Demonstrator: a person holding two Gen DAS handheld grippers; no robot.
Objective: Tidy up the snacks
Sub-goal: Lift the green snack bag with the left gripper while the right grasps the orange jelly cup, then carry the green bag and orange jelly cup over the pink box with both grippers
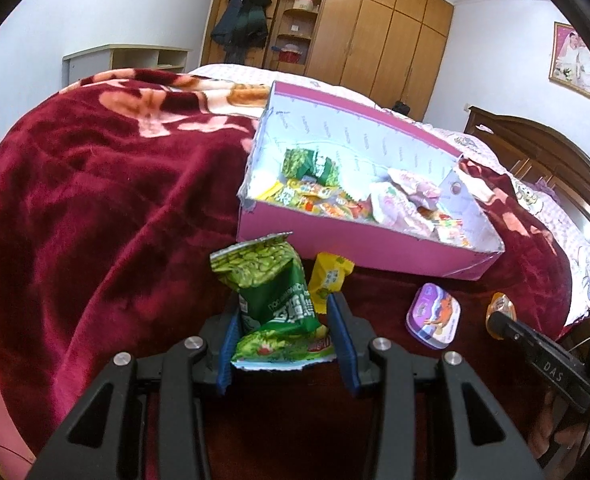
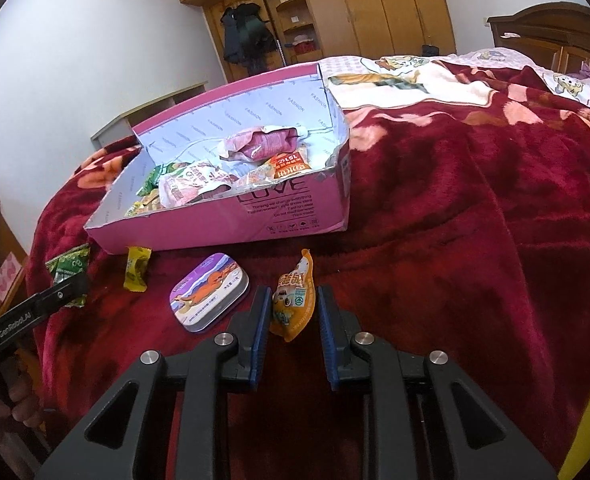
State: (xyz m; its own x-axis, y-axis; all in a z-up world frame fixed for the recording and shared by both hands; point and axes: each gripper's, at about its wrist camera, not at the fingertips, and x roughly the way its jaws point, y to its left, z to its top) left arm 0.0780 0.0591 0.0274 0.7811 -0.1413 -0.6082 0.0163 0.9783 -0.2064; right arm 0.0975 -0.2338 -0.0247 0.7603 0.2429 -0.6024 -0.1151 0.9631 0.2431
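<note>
My left gripper (image 1: 283, 306) is shut on a green snack packet (image 1: 271, 280), held upright between the blue pads just in front of the pink cardboard box (image 1: 347, 246). The box lies on a dark red blanket and holds several snack packets. In the right wrist view my right gripper (image 2: 293, 298) is shut on a small orange packet (image 2: 295, 300), close to the box's front wall (image 2: 223, 224). A yellow candy (image 2: 137, 274) and a purple tin (image 2: 211, 292) lie on the blanket between the two grippers.
The red blanket (image 2: 455, 220) covers a bed, with bare blanket to the right of the box. A wooden headboard (image 1: 535, 140) stands at the right and a wardrobe (image 1: 375, 32) behind. A hand (image 2: 19, 408) holds the left gripper's handle.
</note>
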